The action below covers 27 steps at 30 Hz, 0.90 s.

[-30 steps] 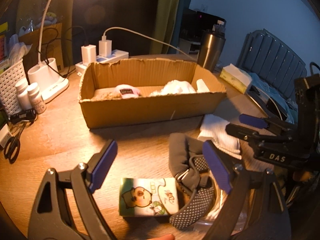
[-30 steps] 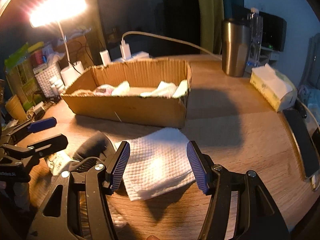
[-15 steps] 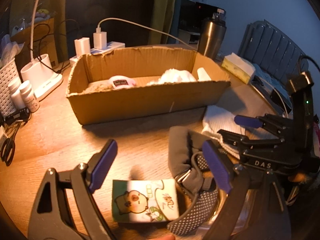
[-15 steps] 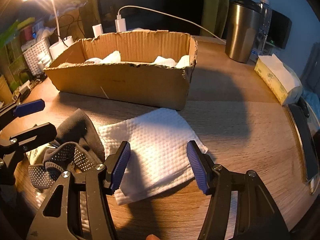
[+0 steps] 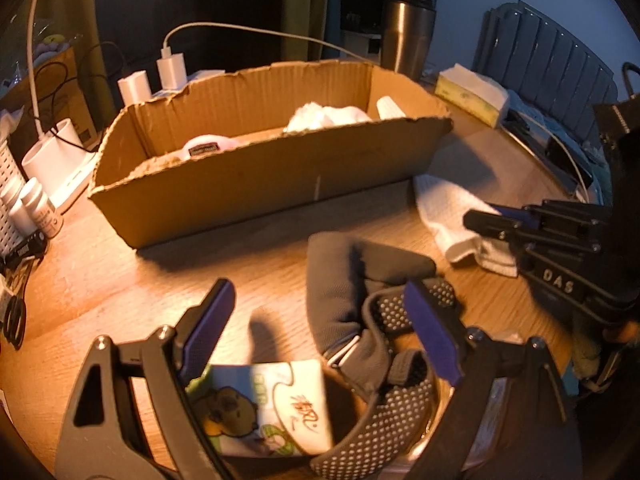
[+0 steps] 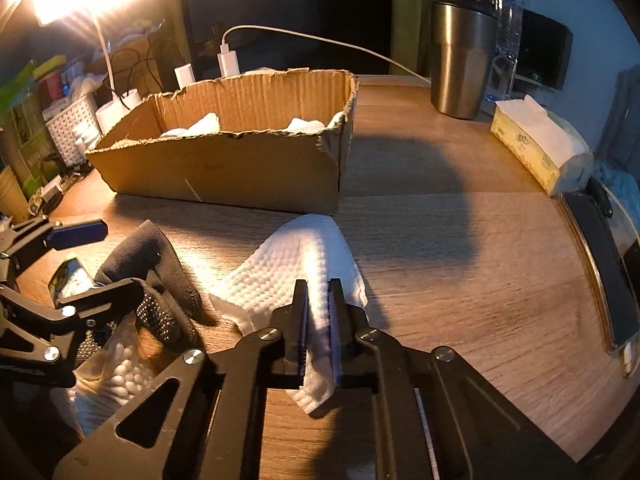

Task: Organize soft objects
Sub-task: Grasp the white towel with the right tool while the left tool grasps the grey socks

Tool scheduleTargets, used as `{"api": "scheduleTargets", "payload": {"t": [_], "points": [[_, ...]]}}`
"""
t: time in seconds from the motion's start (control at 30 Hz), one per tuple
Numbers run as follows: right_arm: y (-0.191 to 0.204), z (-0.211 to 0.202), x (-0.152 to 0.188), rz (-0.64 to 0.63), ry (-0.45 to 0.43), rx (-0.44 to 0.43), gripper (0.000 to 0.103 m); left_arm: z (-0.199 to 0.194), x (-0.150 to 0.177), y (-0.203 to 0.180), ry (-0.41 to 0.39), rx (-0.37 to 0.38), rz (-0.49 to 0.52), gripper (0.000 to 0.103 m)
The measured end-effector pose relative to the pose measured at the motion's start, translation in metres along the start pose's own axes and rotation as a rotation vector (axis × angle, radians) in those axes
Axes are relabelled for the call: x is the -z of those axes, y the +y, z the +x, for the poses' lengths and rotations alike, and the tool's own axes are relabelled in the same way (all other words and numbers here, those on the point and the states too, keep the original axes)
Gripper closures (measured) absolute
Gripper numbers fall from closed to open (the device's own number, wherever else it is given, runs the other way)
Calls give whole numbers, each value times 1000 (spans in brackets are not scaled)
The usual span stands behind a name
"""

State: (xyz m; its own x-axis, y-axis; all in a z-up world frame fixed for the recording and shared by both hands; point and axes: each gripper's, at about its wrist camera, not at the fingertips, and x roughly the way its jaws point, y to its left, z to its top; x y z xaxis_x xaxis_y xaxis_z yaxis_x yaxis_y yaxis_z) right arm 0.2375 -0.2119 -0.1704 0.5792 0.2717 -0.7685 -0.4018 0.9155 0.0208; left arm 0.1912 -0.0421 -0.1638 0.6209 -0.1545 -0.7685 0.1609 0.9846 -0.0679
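Soft white waffle-weave cloth (image 6: 296,272) lies bunched on the wooden counter (image 6: 460,264) just before the torn brown cardboard box (image 6: 224,160), pinched in the right tongs (image 6: 318,320). Left tongs (image 5: 320,336), closing, straddle a dark dotted glove (image 5: 360,320) untouched. The thin pinch may slip; the glove could snag.

steel tumbler (image 6: 460,56), tissue pack (image 6: 540,148), white chargers (image 5: 172,68), desk lamp base (image 5: 52,156), small bottles (image 5: 36,208), scissors (image 5: 14,316)

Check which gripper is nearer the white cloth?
Right. The right gripper is shut on the white cloth, bunching it. The left gripper sits apart, over the dark glove, its jaws closing.
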Motion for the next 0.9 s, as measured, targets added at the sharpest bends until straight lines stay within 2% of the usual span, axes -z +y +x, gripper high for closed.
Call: {"api": "scheduleTargets", "payload": {"t": [0.03, 0.2, 0.33, 0.47, 0.73, 0.9], "points": [[-1, -1, 1, 7, -2, -7, 93, 1, 0, 0, 3, -2, 0, 34], [-5, -3, 3, 33, -16, -26, 94, 11, 0, -2, 51, -6, 8, 49], [-5, -4, 4, 35, -26, -32, 94, 9, 0, -8, 48, 4, 36, 66], [-3, -7, 4, 25, -43, -31, 95, 8, 1, -13, 44, 19, 57, 77], [-2, -16, 3, 25, -69, -26, 95, -7, -2, -9, -9, 40, 52, 80], [1, -27, -1, 17, -102, -22, 95, -24, -4, -9, -78, 57, 59, 80]]}}
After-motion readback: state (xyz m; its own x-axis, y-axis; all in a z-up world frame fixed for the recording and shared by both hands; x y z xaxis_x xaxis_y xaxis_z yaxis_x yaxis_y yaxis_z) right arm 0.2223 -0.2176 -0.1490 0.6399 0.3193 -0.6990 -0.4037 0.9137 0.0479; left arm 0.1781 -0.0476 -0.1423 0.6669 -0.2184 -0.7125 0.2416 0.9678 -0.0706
